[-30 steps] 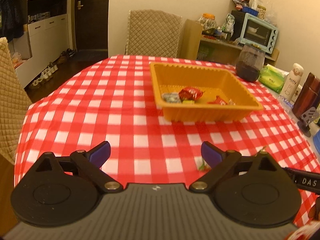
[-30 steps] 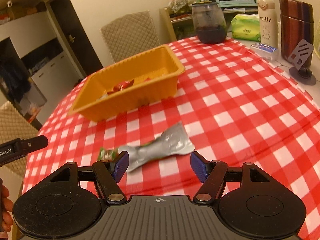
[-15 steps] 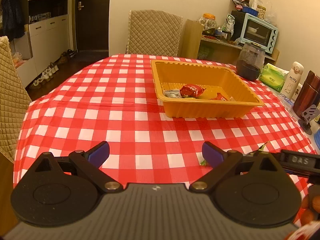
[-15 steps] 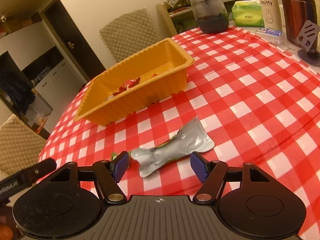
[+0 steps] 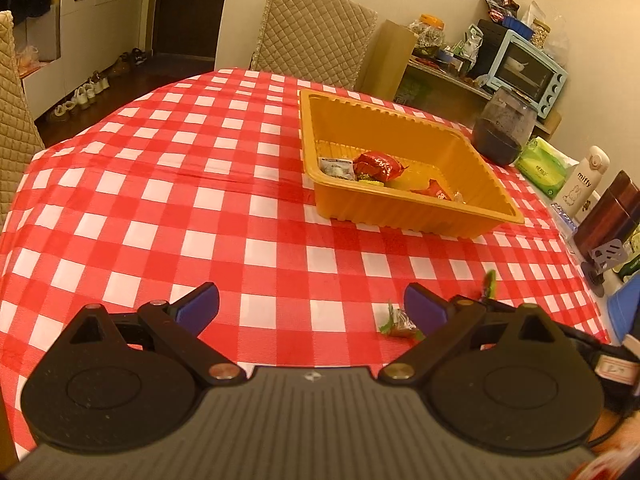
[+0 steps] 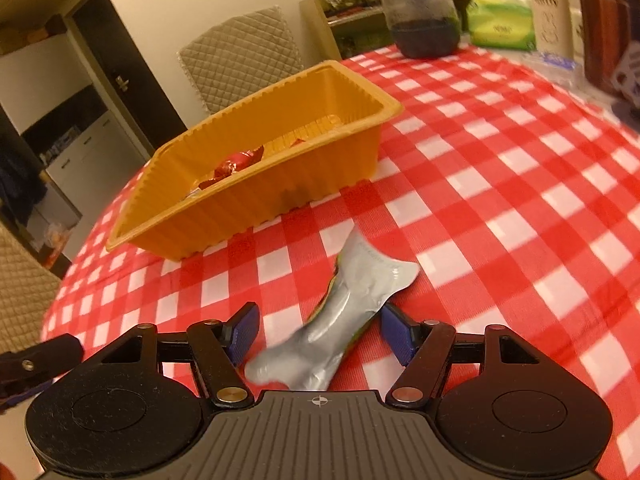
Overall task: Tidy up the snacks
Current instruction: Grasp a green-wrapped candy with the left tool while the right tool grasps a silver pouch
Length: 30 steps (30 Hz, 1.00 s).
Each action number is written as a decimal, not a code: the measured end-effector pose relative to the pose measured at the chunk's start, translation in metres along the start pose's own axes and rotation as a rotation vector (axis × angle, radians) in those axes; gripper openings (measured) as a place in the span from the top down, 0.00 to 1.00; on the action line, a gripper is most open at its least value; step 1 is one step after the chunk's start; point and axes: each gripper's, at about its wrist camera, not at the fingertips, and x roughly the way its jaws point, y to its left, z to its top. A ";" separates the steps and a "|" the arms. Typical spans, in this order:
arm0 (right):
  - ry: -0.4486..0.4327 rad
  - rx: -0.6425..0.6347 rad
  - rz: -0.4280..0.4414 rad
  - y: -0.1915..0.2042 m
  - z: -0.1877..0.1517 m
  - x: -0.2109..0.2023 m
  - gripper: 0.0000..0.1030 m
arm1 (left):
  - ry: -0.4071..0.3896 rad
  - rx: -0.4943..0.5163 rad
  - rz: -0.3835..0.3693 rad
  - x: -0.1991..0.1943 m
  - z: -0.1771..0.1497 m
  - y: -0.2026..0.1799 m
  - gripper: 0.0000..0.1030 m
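The right tool (image 6: 318, 334) has been advancing; its open jaws are now straddling the crumpled silver foil snack packet (image 6: 344, 312) lying on the red-checked tabletop (image 6: 500, 200) near the orange plastic tray (image 6: 256, 196), ready for closing. The left tool (image 5: 310, 306) is hanging open, empty.

Bare cloth (image 5: 168, 184) left of tray (image 5: 400, 210); bottles (image 5: 582, 182) crowd right edge.

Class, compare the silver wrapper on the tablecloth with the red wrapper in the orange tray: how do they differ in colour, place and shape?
The silver wrapper is grey foil; the red wrapper is bright red. The silver one lies on the checked tablecloth, between the open fingers of the right tool; the red one sits inside the orange tray. The silver one is long and pinched mid-length; the red one is short and plump.
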 end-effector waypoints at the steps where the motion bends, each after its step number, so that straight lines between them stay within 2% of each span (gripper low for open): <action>1: 0.000 -0.023 -0.010 0.003 -0.001 0.001 0.34 | 0.001 0.001 -0.001 0.001 0.000 -0.001 0.05; 3: 0.001 -0.083 -0.030 0.010 -0.004 0.003 0.35 | 0.010 0.007 -0.004 0.003 0.000 -0.003 0.05; 5: -0.003 -0.141 -0.065 0.014 -0.008 0.004 0.42 | 0.020 0.011 -0.010 0.005 -0.001 -0.004 0.05; 7: -0.010 -0.179 -0.092 0.014 -0.010 0.005 0.60 | 0.028 0.016 -0.012 0.006 -0.002 -0.005 0.05; 10: -0.007 -0.167 -0.087 0.006 -0.010 0.003 0.74 | 0.024 0.024 -0.014 0.005 -0.002 -0.006 0.05; 14: -0.002 -0.140 -0.070 -0.002 -0.012 -0.004 0.74 | 0.026 0.049 -0.019 0.006 -0.004 -0.008 0.05; 19: 0.006 -0.032 -0.023 -0.015 -0.008 -0.012 0.74 | 0.046 0.103 -0.043 0.013 -0.007 -0.016 0.05; 25: -0.015 -0.015 -0.045 -0.022 -0.003 -0.022 0.74 | 0.026 0.229 -0.082 0.024 -0.007 -0.036 0.06; 30: -0.034 -0.005 -0.067 -0.026 0.001 -0.025 0.74 | 0.038 0.249 -0.093 0.038 -0.012 -0.046 0.13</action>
